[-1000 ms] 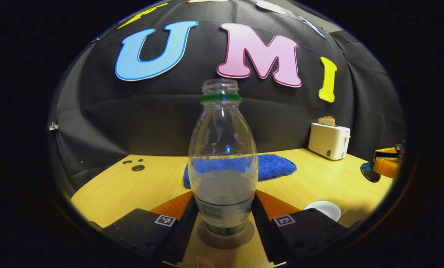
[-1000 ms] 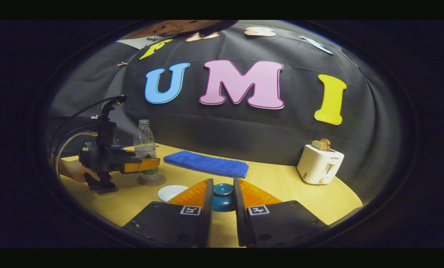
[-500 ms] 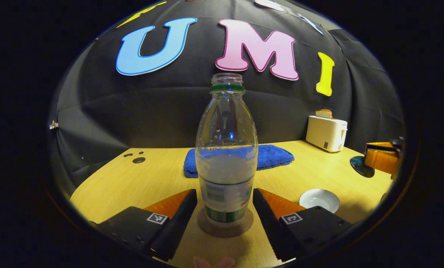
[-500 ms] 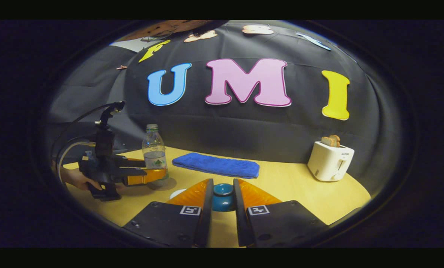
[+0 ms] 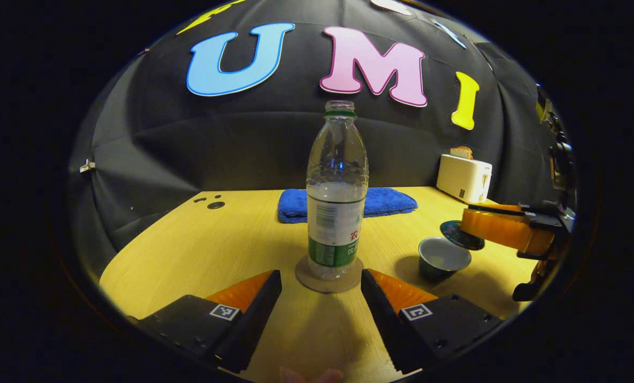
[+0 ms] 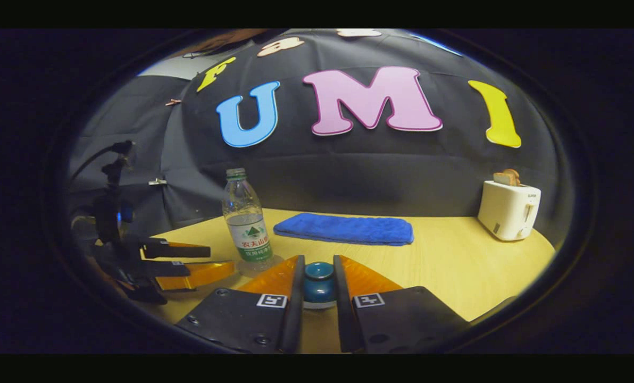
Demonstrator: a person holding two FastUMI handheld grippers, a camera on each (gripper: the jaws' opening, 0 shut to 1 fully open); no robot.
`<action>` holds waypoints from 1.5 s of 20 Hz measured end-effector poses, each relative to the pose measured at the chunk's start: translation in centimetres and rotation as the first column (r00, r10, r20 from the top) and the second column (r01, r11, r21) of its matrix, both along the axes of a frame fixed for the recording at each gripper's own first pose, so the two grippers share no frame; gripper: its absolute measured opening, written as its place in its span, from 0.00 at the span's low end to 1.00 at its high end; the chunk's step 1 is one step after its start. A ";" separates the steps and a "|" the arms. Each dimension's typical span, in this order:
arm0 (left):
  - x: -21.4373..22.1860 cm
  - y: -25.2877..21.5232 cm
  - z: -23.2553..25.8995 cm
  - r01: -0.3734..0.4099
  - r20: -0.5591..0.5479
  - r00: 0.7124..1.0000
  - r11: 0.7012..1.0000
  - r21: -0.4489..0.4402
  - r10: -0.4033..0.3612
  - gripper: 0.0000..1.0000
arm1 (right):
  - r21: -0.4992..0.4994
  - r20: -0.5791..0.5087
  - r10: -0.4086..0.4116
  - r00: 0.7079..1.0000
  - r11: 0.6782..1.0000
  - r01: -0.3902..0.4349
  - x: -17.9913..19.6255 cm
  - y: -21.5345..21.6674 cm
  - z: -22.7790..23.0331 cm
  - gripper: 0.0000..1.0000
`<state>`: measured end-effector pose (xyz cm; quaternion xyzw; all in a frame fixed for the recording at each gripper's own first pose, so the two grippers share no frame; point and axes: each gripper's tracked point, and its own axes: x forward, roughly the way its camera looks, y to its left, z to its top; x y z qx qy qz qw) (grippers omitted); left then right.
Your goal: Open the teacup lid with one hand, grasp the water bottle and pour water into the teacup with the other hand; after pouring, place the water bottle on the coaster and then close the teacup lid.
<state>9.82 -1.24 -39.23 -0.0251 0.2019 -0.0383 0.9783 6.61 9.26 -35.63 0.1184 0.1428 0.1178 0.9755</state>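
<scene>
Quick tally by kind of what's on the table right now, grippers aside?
Water bottle: 1
Coaster: 1
Teacup: 1
Teacup lid, held off the cup: 1
Blue cloth: 1
Toaster: 1
Total: 6

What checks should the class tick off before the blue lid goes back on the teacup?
1. Clear plastic water bottle upright on round brown coaster: ok.
2. Left gripper open, its fingers apart from the bottle: ok.
3. Right gripper shut on the round blue teacup lid: ok.
4. Dark ceramic teacup uncovered and unobstructed from above: ok.
5. Lid centred over the teacup: not ok, it sits off to one side.
6. Water in the teacup: cannot tell.
</scene>
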 end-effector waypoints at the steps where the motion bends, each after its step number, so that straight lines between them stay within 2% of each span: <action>1: -0.4 0.1 0.1 0.001 0.003 1.000 1.000 0.008 -0.001 0.94 | -0.006 -0.007 0.003 1.000 1.000 -0.003 0.1 0.3 -0.4 0.33; 2: -0.5 0.2 0.4 0.003 0.006 1.000 1.000 0.010 -0.003 0.94 | -0.012 -0.013 0.004 1.000 1.000 -0.004 0.2 0.4 -0.8 0.36; 3: -0.6 0.2 0.6 0.005 0.010 1.000 1.000 0.010 -0.005 0.94 | -0.018 -0.020 0.004 1.000 1.000 -0.004 0.2 0.6 -1.1 0.31; 4: -0.8 0.3 0.9 0.006 0.015 1.000 1.000 0.011 -0.006 0.94 | -0.023 -0.026 0.004 1.000 1.000 -0.005 0.3 0.6 -1.4 0.36; 5: -0.9 0.3 1.1 0.011 0.021 1.000 1.000 0.012 -0.012 0.94 | -0.028 -0.032 0.003 0.999 1.000 -0.004 0.3 0.7 -1.7 0.36; 6: -1.0 0.4 1.5 0.015 0.031 0.999 1.000 0.014 -0.015 0.94 | -0.032 -0.039 0.002 0.999 0.999 -0.003 0.4 0.6 -2.0 0.31; 7: -0.9 0.4 1.7 0.019 0.039 0.999 1.000 0.015 -0.019 0.94 | -0.038 -0.048 -0.003 0.999 0.999 0.001 0.3 0.6 -2.4 0.31; 8: -0.8 0.4 2.0 0.025 0.043 0.999 1.000 0.018 -0.026 0.94 | -0.041 -0.058 -0.004 0.998 0.999 0.001 0.3 0.5 -2.8 0.36; 9: -0.6 0.3 2.1 0.029 0.051 0.998 0.999 0.021 -0.030 0.99 | -0.044 -0.058 -0.004 0.998 0.999 0.001 0.3 0.7 -2.9 0.31; 10: -0.5 0.3 2.5 0.035 0.057 0.998 0.999 0.021 -0.036 0.94 | -0.045 -0.057 -0.001 0.998 0.999 -0.001 0.5 0.9 -2.8 0.36; 11: -0.3 0.3 2.6 0.036 0.062 0.997 0.999 0.022 -0.038 0.94 | -0.046 -0.061 0.002 0.998 0.999 -0.005 0.4 1.1 -3.1 0.31; 13: -0.3 0.3 2.9 0.040 0.065 0.997 0.999 0.024 -0.042 0.94 | -0.052 -0.057 -0.006 0.998 0.999 0.003 0.6 1.1 -3.1 0.31; 14: -0.3 0.5 3.1 0.040 0.068 0.997 0.999 0.027 -0.042 0.94 | -0.050 -0.060 -0.008 0.998 0.999 0.005 0.5 1.0 -3.1 0.27; 16: -0.5 0.6 3.4 0.035 0.065 0.997 0.999 0.035 -0.037 0.94 | -0.051 -0.067 -0.020 0.998 0.999 0.017 0.6 0.9 -3.1 0.30; 17: -0.7 0.7 3.5 0.031 0.062 0.997 0.999 0.040 -0.034 0.94 | -0.052 -0.076 -0.023 0.997 0.998 0.019 0.6 1.0 -3.2 0.39; 20: -1.3 0.9 4.7 0.014 0.062 0.998 0.999 0.051 -0.018 0.94 | -0.046 -0.055 -0.024 0.998 0.999 0.022 0.2 0.7 -1.1 1.00; 23: -2.0 1.0 7.0 -0.013 0.061 0.998 0.999 0.052 0.010 0.94 | -0.083 -0.030 -0.057 0.998 0.995 0.054 -0.2 -0.8 1.8 1.00; 30: -3.7 1.6 16.6 -0.068 0.092 0.994 0.998 0.012 0.066 0.94 | -0.101 0.035 -0.120 0.992 0.987 0.123 -2.0 -5.2 14.6 1.00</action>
